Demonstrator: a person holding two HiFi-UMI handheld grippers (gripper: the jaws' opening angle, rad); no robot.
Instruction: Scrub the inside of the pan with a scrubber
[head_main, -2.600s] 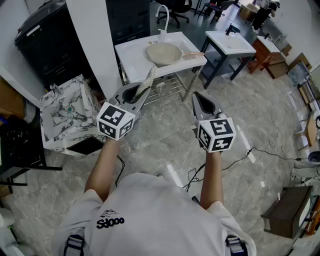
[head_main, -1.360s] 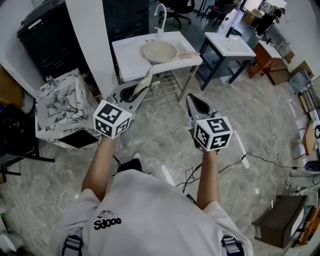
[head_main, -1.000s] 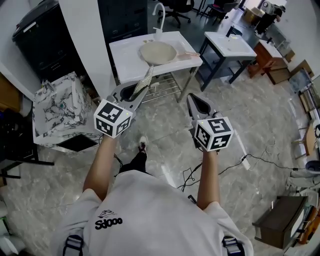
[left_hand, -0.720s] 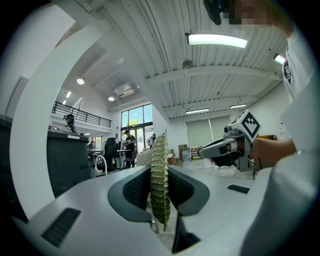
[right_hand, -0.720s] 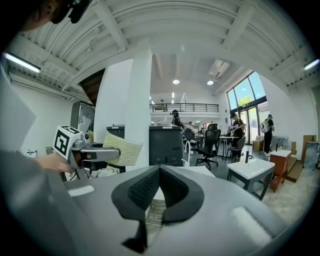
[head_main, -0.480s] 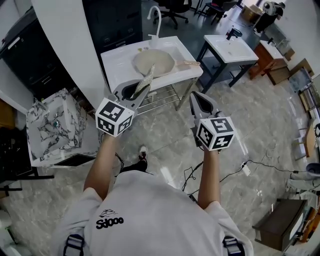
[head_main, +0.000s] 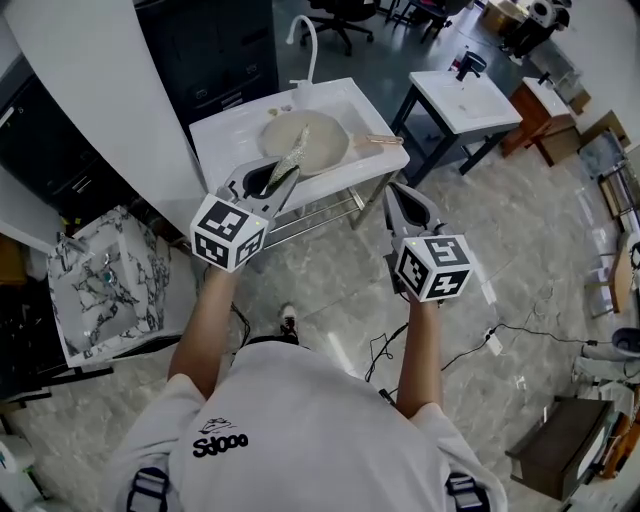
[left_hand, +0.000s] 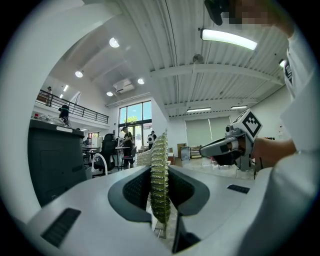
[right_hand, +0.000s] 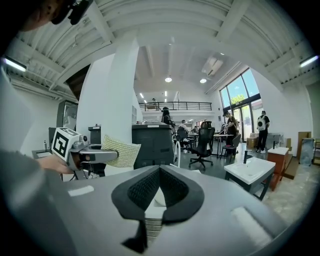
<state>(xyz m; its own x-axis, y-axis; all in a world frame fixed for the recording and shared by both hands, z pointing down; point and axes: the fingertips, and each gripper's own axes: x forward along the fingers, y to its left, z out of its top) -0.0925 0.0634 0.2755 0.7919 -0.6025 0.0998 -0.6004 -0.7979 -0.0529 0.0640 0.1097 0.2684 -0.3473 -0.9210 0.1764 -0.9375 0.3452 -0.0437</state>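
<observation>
The left tool (head_main: 266, 183) pinches the scrubber (head_main: 291, 158). The right tool (head_main: 398, 197) is closed, holding nothing. The pan (head_main: 308, 140) sits on the counter (head_main: 225, 140), top middle.

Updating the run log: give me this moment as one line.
left claw: shut on scrubber | right claw: shut, empty | pan: on sink, not yet reached

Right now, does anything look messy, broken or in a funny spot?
Nothing looks spilled or broken. The pan sits on the white sink stand, and the scrubber is pinched on edge in the left gripper. The only untidy thing is the loose cable trailing across the floor near the person's feet.
</observation>
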